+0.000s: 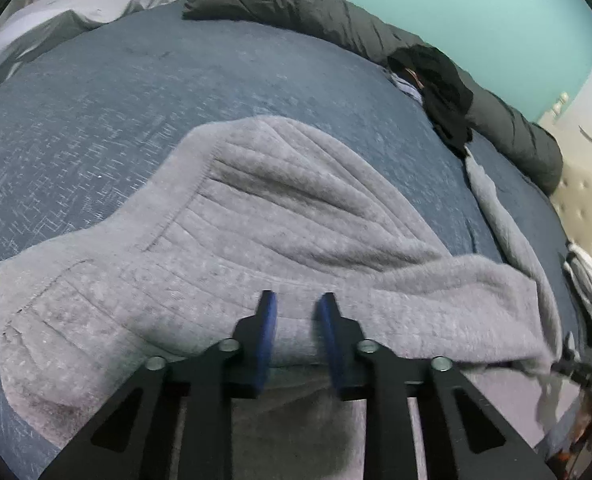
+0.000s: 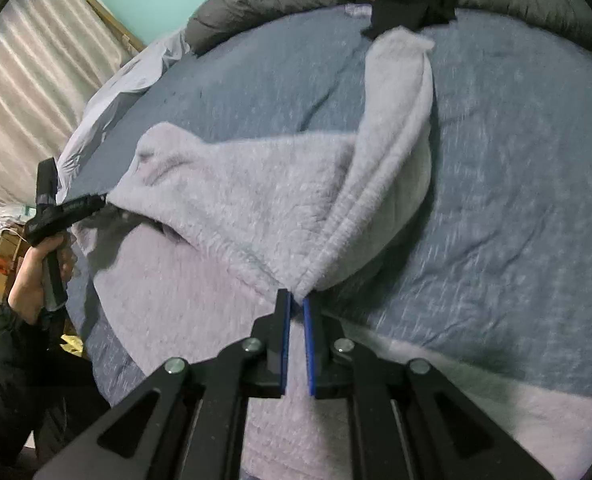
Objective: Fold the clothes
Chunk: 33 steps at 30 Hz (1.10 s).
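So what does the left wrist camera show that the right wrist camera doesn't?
Only the left: the garment's stitched pocket seam and a beige tufted headboard.

Only the right: the person's hand gripping the left tool, pale pleated curtains, and the right tool shut on the fleece's edge.

Both: the grey fleece garment, blue textured bedspread, rolled dark-grey duvet, black cloth.

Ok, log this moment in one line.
task: fold clothes | left gripper: over grey garment, grip unclear | right gripper: shut on garment edge | surface: blue bed
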Available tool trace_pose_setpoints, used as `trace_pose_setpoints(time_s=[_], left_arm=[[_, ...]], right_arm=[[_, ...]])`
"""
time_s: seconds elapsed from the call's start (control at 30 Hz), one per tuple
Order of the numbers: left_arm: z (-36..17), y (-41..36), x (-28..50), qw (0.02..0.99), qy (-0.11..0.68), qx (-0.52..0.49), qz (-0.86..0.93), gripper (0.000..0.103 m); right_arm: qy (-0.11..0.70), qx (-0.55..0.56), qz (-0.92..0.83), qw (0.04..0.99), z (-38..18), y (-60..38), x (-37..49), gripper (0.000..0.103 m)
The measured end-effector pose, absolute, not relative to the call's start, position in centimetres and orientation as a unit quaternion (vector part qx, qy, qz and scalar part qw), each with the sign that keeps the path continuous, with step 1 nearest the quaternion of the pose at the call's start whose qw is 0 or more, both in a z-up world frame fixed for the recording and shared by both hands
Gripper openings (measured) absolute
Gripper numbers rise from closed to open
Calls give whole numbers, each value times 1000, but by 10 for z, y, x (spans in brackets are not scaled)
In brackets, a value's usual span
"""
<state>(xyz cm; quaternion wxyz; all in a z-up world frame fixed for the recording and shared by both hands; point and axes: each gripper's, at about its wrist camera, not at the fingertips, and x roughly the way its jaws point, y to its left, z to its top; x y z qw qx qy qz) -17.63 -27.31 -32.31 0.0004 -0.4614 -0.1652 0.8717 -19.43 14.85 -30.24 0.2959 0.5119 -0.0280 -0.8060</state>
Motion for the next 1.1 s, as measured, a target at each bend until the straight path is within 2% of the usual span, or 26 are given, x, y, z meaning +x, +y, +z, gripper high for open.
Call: trace_pose_setpoints(time_s=[0.03,0.13,0.43,0.57,0.6,0.63,0.67,0.7,0.77,0.8,0.83,0.93,1.03,1.1], left_arm=[[-324,-271,-176,4,-158,-466,871,6],[-328,-265,-168,14,-147,-477,867,1],[-307,-258,-136,19,-117,-484,867,0],[-295,-273,-133,5,-134,-477,869,0],[-292,-277,-135,1,-140,-474,869,1],[-290,-281,-138,-2,-143,-473,869,2],[-289,-283,-142,-3,-144,-473,869,2],[-287,-285,-148,-2,-147,-473,869,4],[-286,-289,-160,-1,-143,-474,869,23],[-286,-291,-166,-4,-139,-475,869,43],[-286,-294,-174,-3,-138,-476,868,50],[-289,-308,-199,-10,-143,-483,864,52],[-294,-323,-225,-18,-150,-491,858,62],[-298,-334,-243,-26,-150,-496,855,62]], right_arm=[[-23,506,-809,297,-298,149,-194,6],[-12,500,-811,303,-289,146,-190,6],[-32,492,-814,308,-279,164,-179,6],[-44,489,-817,304,-275,165,-192,7],[-50,489,-817,302,-275,163,-198,9],[-54,489,-818,299,-276,161,-205,21],[-59,489,-818,297,-276,159,-212,40],[-62,490,-818,296,-277,156,-219,47],[-59,492,-813,304,-278,143,-234,50],[-51,494,-812,308,-279,135,-242,50],[-43,495,-811,309,-280,127,-250,51],[-29,501,-806,313,-286,107,-273,52],[-11,504,-806,312,-292,93,-292,57],[-5,503,-805,315,-296,88,-303,58]])
